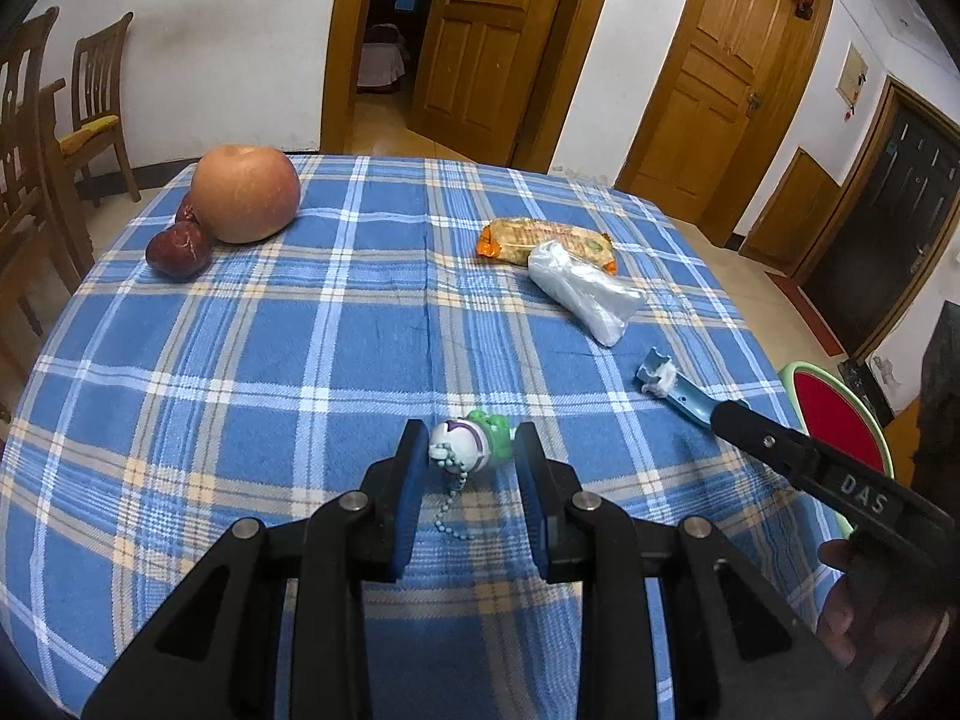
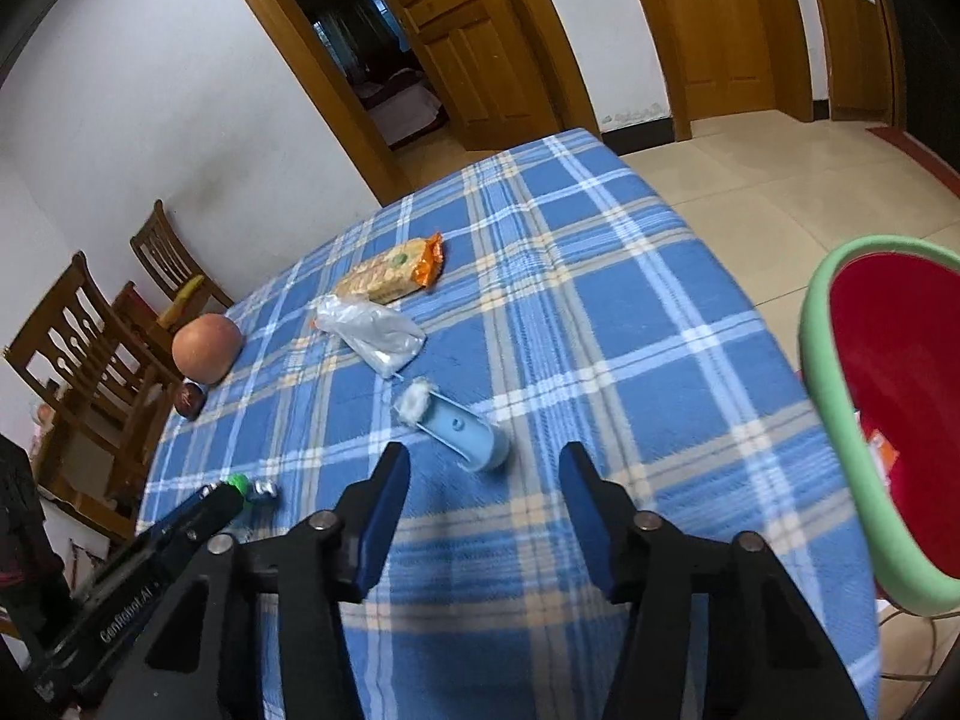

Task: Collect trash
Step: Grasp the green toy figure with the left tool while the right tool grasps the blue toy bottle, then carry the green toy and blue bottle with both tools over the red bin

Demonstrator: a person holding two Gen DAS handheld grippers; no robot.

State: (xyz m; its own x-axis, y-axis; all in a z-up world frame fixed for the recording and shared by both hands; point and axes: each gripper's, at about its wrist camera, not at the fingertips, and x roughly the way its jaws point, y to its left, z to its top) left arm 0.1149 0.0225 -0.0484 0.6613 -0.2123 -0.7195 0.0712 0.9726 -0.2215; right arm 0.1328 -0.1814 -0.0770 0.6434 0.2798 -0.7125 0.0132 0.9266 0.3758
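1. Left gripper (image 1: 471, 447) sits low over the blue plaid tablecloth (image 1: 270, 360), fingers parted and flanking a small green-and-white toy keychain (image 1: 474, 441). The left pad looks to be right against the toy; whether the right pad touches it I cannot tell. Its bead chain trails back between the fingers.
2. Right gripper (image 2: 486, 462) is spread wide and holds nothing. A blue plastic holder (image 2: 468, 435) with a white wad (image 2: 413, 401) at its far end lies just ahead of the gap, its near end blurred.
3. In the left view the right gripper's black fingertip covers that holder's near end, so contact there is unclear.
4. Further out, a crumpled clear plastic bag (image 1: 579, 288) lies against an orange cracker packet (image 1: 549, 240); both are whole in both views.
5. At far left are an apple (image 1: 246, 192) and two red dates (image 1: 180, 249); the right view shows just one date, half cut off by the table edge.
6. Only the right view shows the red bin with a green rim (image 2: 840, 450) up close, off the table's right edge, with scraps inside that are hard to make out.
7. There is open cloth between the toy and the apple, and tiled floor beyond the far corner.
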